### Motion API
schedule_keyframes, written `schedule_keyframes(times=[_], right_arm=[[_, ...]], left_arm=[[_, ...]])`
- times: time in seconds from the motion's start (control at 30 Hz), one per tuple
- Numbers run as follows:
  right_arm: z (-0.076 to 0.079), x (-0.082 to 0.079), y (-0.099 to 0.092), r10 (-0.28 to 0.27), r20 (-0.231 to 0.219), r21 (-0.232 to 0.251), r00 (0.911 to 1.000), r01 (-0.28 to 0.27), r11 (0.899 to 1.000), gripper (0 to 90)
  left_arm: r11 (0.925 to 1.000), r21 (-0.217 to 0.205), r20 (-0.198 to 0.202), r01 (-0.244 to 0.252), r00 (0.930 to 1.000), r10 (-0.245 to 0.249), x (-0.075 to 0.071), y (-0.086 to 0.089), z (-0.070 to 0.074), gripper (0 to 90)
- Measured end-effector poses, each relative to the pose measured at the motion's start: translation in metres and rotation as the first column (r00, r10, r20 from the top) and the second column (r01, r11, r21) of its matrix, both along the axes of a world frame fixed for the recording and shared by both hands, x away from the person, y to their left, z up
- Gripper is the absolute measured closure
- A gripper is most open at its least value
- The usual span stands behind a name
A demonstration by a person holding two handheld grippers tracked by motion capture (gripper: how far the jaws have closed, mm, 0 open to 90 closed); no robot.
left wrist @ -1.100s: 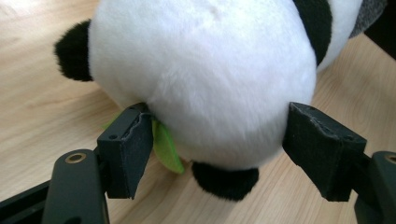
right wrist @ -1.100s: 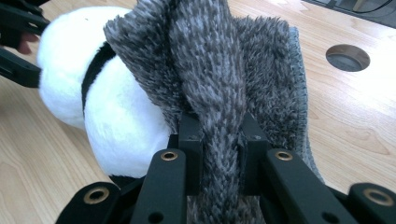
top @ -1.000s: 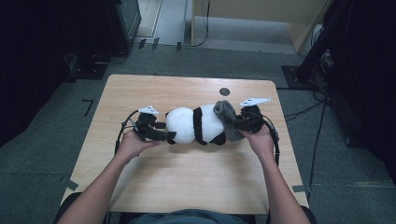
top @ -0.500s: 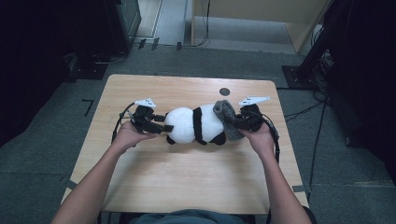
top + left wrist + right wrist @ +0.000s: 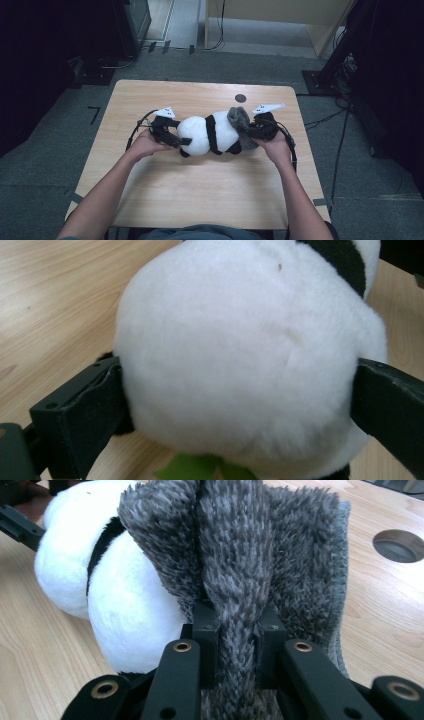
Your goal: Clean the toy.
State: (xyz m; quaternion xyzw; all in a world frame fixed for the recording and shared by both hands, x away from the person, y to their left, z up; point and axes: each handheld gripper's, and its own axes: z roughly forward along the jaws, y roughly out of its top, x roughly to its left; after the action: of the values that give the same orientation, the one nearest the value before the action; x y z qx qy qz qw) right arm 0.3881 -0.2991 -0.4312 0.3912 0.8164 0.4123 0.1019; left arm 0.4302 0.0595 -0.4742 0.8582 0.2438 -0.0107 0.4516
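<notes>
Step in hand: dressing or wrapping the panda plush [image 5: 207, 135] with the grey furry cloth [image 5: 240, 126]. The panda lies on its side mid-table [image 5: 200, 200], between the two grippers.

The right gripper [image 5: 255, 132] has its jaws clamped on a bunched fold of the cloth, plain in the right gripper view [image 5: 237, 645]; the cloth drapes over the panda's end nearest that hand.

The left gripper [image 5: 172, 139] is at the panda's other end. Its jaws have just been opening and now stand wide, one on each side of the white round body [image 5: 240, 365]. They touch the fur, but whether they press cannot be told.

Next move, likely: the left jaws close to steady the panda while the right pulls the cloth further over it. Risk: the plush slides on the wood.
</notes>
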Motion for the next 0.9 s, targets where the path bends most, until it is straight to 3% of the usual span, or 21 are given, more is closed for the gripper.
schedule_keyframes(times=[0.17,0.27,0.47,0.67,0.8,0.9], right_arm=[[-0.003,0.002,0.000,0.020,0.006,0.013,0.9998,-0.021,1.000,77.8],[-0.004,0.005,0.002,0.031,0.007,0.015,0.9995,-0.031,0.999,77.9],[-0.001,0.012,0.012,0.032,0.027,-0.043,0.9991,-0.030,0.999,78.1],[-0.001,0.016,0.015,0.001,0.038,-0.048,0.9993,0.001,0.999,78.2],[0.003,0.015,0.012,-0.023,0.048,-0.047,0.9986,0.025,0.999,78.0],[0.008,0.012,0.010,-0.035,0.058,-0.053,0.9977,0.039,0.998,77.9]], left_arm=[[0.9995,-0.030,-0.004,0.013,0.9999,-0.013,0.003,0.001,-0.005,0.0],[0.9993,-0.018,-0.004,0.032,0.9995,-0.032,0.003,0.000,-0.005,0.0],[0.9991,0.013,-0.028,0.041,0.9988,-0.041,0.001,-0.006,-0.004,1.7],[0.9965,0.082,-0.031,0.015,0.9994,-0.013,-0.006,-0.007,0.006,26.2],[0.9970,0.077,-0.022,-0.002,0.9997,0.003,-0.013,-0.005,0.010,45.5],[0.9967,0.078,-0.030,-0.025,0.9992,0.027,-0.017,-0.005,0.015,54.0]])
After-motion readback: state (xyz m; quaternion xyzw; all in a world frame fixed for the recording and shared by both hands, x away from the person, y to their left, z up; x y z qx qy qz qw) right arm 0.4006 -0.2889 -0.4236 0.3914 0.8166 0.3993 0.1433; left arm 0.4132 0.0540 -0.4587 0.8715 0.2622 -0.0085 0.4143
